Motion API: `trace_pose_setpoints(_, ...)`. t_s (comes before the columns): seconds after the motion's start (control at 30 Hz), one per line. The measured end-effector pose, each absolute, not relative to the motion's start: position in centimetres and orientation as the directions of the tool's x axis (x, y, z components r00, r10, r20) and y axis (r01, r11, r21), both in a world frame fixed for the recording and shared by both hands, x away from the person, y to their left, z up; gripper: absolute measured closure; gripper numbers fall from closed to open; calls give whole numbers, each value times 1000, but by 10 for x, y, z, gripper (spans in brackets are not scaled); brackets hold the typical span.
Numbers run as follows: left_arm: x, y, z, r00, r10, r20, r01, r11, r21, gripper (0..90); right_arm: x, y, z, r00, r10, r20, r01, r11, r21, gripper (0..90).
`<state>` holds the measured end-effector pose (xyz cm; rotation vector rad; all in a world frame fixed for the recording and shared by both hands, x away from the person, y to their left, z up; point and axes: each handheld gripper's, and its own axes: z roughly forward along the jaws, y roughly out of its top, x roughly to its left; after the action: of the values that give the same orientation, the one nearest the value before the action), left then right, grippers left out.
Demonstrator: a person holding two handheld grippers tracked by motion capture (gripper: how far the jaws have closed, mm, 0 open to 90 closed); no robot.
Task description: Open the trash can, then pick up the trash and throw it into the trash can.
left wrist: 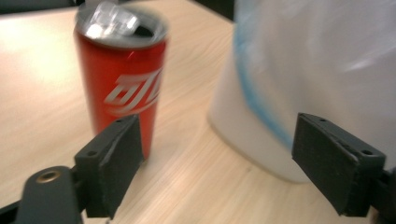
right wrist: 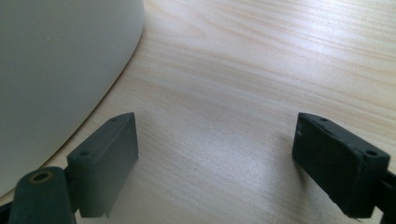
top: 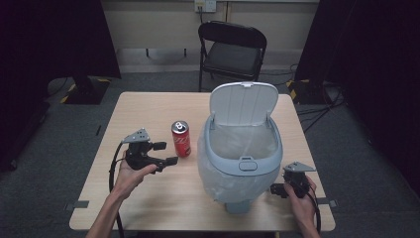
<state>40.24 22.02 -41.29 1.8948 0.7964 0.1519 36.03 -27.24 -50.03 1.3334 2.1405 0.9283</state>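
A red soda can [top: 181, 139] stands upright on the wooden table [top: 148, 106], just left of a grey bin [top: 241, 153] with its lid [top: 242, 102] raised and a clear bag lining it. My left gripper [top: 165, 153] is open, a short way left of the can and pointing at it. In the left gripper view the can [left wrist: 122, 79] stands just beyond the left jaw, with the bin [left wrist: 299, 70] to its right. My right gripper [top: 275, 190] rests open near the table's front right, beside the bin's base [right wrist: 56, 70], with nothing between its jaws.
A black folding chair [top: 232, 47] stands behind the table's far edge. Dark curtains and cables flank the room on both sides. Bare tabletop lies on the left and along the front edge.
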Motion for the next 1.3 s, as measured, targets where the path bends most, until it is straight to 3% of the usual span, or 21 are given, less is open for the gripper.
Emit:
trace_pose_setpoints(0.13,419,219,-429,737,638,-223,467,-243,850,159,360,-272,-500,-431,902,-24,599,306,740,130)
trace_pose_setpoints(0.27,441,205,-436,726,672,-145,440,-292,849,159,360,-272,-500,-431,902,-24,599,306,740,131)
trace_pose_setpoints(0.7,470,176,-436,700,707,-97,446,-327,833,166,361,-272,-500,-433,901,-15,605,302,737,122)
trace_pose_setpoints(0.93,478,161,-450,685,721,-102,470,-330,819,197,361,-272,-500,-434,901,-20,600,306,739,122)
trace_pose_setpoints(1.0,479,157,-453,687,722,-85,466,-347,814,217,361,-272,-500,-433,901,-16,603,303,738,122)
trace_pose_setpoints(1.07,479,157,-455,684,722,-106,477,-332,813,296,361,-272,-500,-434,901,-20,600,306,739,122)
trace_pose_setpoints(1.3,473,163,-455,688,718,-109,468,-324,822,326,361,-272,-500,-434,901,-20,600,306,739,122)
